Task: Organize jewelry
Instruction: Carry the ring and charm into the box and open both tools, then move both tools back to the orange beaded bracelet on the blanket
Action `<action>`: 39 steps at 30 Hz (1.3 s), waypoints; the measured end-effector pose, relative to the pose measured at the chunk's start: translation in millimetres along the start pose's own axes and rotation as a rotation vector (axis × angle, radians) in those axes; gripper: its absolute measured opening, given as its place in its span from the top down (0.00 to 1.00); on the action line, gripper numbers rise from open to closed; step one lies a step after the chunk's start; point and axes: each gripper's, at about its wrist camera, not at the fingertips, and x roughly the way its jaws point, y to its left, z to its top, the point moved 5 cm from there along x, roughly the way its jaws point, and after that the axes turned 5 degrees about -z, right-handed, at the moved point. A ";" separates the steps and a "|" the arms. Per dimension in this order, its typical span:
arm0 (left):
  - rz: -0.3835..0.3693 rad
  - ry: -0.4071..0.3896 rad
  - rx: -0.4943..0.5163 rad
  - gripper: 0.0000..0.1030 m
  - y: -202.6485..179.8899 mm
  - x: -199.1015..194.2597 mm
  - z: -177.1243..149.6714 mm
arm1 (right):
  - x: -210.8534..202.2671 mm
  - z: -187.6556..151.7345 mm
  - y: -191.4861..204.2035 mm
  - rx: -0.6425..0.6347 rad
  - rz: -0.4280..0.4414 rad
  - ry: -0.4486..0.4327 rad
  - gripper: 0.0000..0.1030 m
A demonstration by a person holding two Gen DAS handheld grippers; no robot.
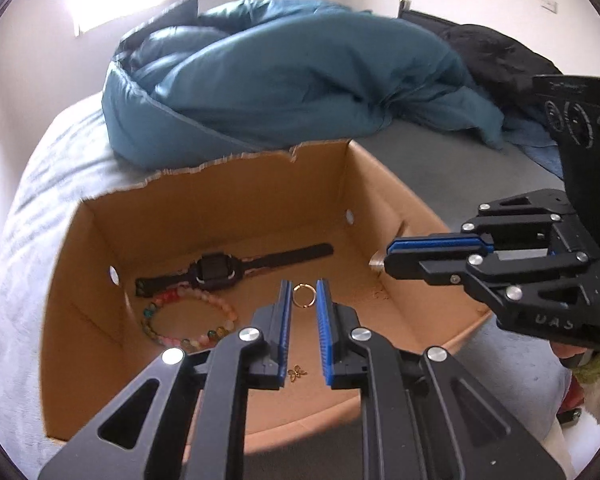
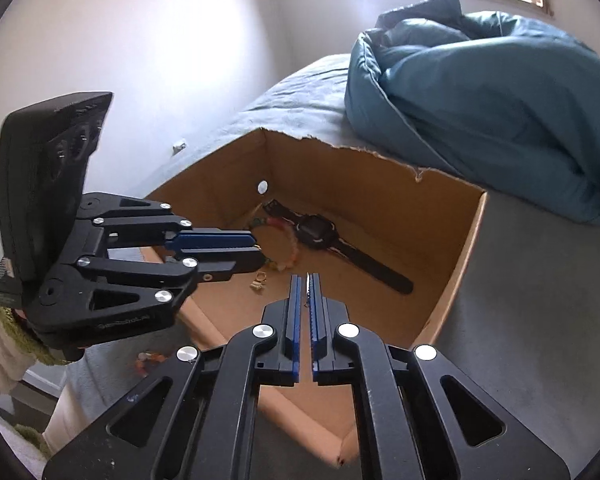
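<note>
An open cardboard box (image 1: 204,208) sits on the bed. Inside lie a black watch (image 1: 216,270), a beaded bracelet (image 1: 188,322), a gold ring (image 1: 302,295) and a small gold charm (image 1: 297,373). My left gripper (image 1: 303,292) is open over the box, its fingers on either side of the ring. My right gripper (image 2: 308,280) is shut on a thin silver piece (image 2: 307,284) above the box; in the left wrist view (image 1: 386,258) a silvery bit (image 1: 375,262) shows at its tip. The watch (image 2: 320,228) and bracelet (image 2: 284,248) also show in the right wrist view.
A bunched teal duvet (image 1: 284,76) lies behind the box on the grey bed (image 1: 440,164). A dark garment (image 1: 496,56) lies at the far right. Another beaded piece (image 2: 150,360) lies on the bed outside the box, beside its near wall (image 2: 204,320).
</note>
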 end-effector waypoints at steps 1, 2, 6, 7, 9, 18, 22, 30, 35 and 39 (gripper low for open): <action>-0.003 0.012 -0.015 0.86 2.9 4.7 -0.2 | 2.3 -0.5 -2.8 0.003 -0.004 0.002 0.94; -0.007 0.018 -0.027 0.80 5.3 8.1 -0.3 | 3.4 -1.8 -4.0 0.005 -0.004 0.003 0.91; -0.016 0.013 -0.058 0.69 10.3 11.5 -1.4 | 2.3 -7.3 -6.7 0.016 -0.001 -0.002 0.85; -0.013 0.010 -0.063 0.67 10.7 10.8 -2.0 | 0.4 -8.5 -6.8 0.018 -0.003 -0.007 0.83; -0.012 0.001 -0.071 0.67 10.9 7.8 -3.4 | -6.9 -10.9 -7.9 0.028 -0.002 -0.016 0.82; 0.001 -0.118 -0.049 0.66 0.0 -61.1 -15.2 | -63.3 -20.7 0.1 0.051 -0.018 -0.114 0.78; 0.046 -0.154 -0.027 0.66 0.7 -105.0 -41.3 | -97.5 -37.2 14.3 0.039 -0.034 -0.154 0.68; 0.099 -0.108 -0.050 0.65 18.7 -147.5 -119.1 | -113.4 -71.3 51.7 0.008 0.009 -0.128 0.67; 0.047 -0.060 -0.130 0.65 30.2 -135.4 -161.6 | -78.5 -83.4 78.8 -0.014 0.072 -0.055 0.67; 0.022 -0.047 -0.146 0.65 33.8 -119.0 -175.4 | -50.9 -88.3 102.2 -0.057 0.104 -0.003 0.67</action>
